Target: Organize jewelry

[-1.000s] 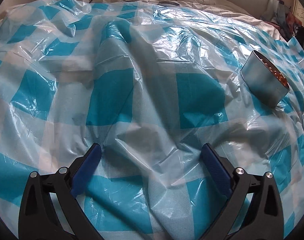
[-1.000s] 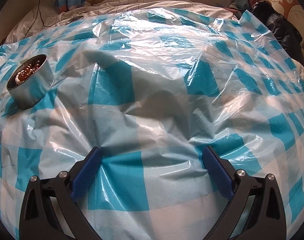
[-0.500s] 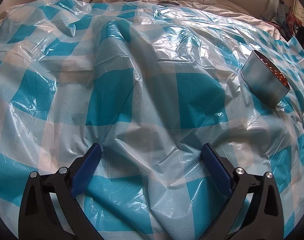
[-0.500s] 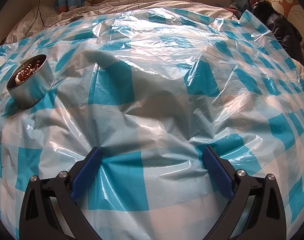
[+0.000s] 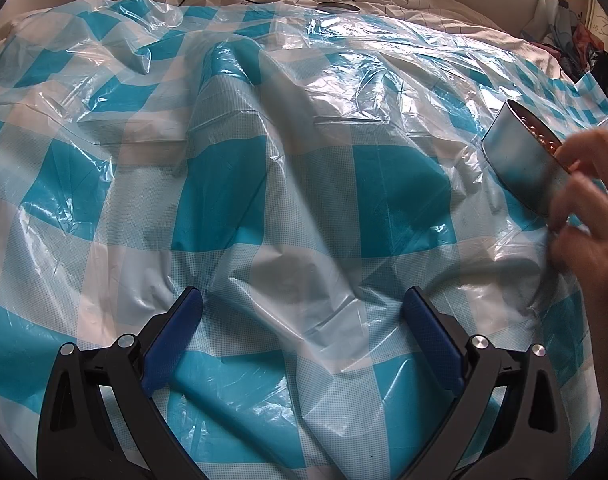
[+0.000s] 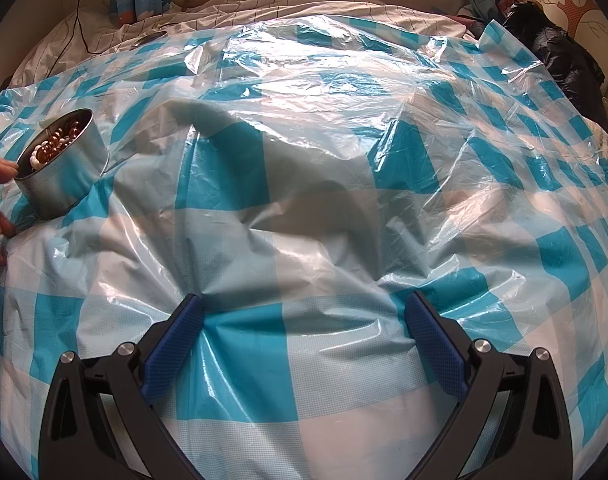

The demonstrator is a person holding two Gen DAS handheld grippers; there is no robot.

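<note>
Watching a bare hand point(image 5: 583, 204) touch the metal tin point(image 6: 62, 172) of beads point(image 6: 54, 144), I keep my left gripper point(image 5: 302, 310) and right gripper point(image 6: 304, 314) spread wide and empty over the checked plastic sheet point(image 6: 304, 216). The tin sits tilted on soft, slippery folds; I judge a nudge could tip it and scatter jewelry

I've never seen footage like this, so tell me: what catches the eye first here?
A crinkled blue-and-white checked plastic sheet covers nearly everything. On it sits a round metal tin full of brown and white beads, far left in the right wrist view, with a bare hand reaching to it. Low in each view, the left gripper and right gripper gape open, empty.
</note>
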